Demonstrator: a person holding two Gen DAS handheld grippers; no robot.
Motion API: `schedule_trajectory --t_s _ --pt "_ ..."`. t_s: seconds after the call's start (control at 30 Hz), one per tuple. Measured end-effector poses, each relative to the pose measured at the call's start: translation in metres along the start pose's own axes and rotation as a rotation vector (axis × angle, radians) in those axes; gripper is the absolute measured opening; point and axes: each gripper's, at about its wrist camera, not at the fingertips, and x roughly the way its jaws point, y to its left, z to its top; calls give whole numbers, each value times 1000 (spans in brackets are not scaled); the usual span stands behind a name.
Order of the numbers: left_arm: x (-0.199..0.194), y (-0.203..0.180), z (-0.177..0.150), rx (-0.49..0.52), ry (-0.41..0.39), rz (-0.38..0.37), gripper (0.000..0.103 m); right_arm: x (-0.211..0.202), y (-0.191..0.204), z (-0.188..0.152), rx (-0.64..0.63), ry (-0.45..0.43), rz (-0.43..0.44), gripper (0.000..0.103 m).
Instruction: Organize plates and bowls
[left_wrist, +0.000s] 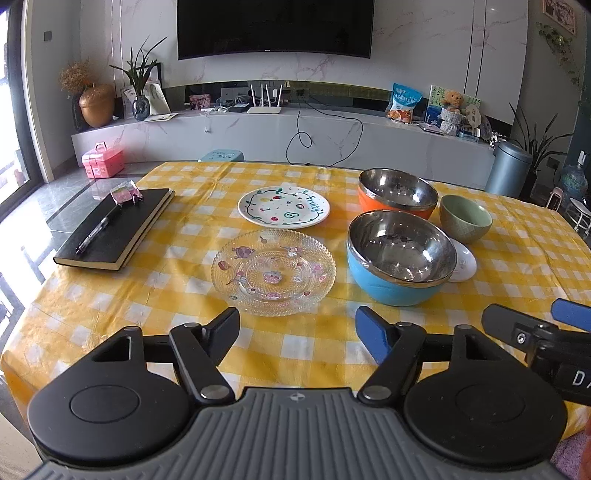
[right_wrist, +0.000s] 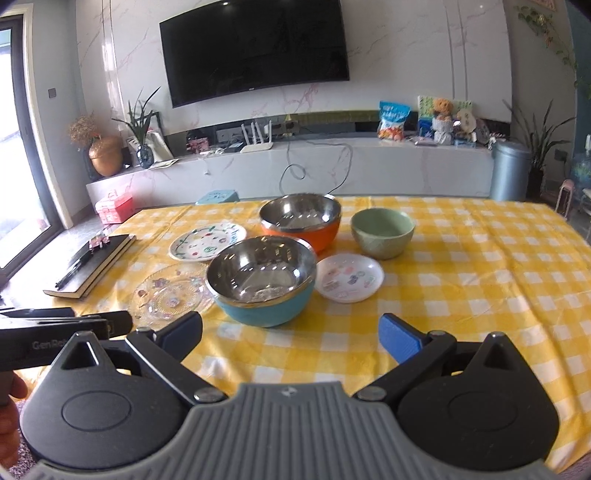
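Both grippers, left gripper (left_wrist: 296, 325) and right gripper (right_wrist: 290, 330), hang spread and empty at the bottom of frame. Glass plate (left_wrist: 273, 271) mid-frame sits just beside the blue bowl (left_wrist: 400, 258); it looks slippery, so a clumsy pinch could knock them together.

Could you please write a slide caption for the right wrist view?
Open right hand-held gripper faces blue bowl, orange bowl, green bowl and plates on checked tablecloth.
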Motion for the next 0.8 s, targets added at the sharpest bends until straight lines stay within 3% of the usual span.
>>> schedule_trajectory --t_s 0.07,0.17,0.27,0.3,0.43,0.57,0.8 --pt "4 3 -1 -12 6 1 74 11 2 -2 24 25 25 94" --pt "13 12 -1 -36 12 12 70 28 9 -4 42 64 53 83" --pt "20 24 -1 -58 8 19 66 45 18 -4 64 81 90 81" --pt "24 28 -1 -68 12 19 64 51 21 -5 73 87 103 76" --pt "39 55 4 -162 36 -39 57 79 32 -2 119 133 146 66" --pt "60 77 10 -216 54 -94 41 106 39 -3 192 180 170 50" --pt "94 111 25 -297 51 -121 37 141 49 0 302 196 163 31"
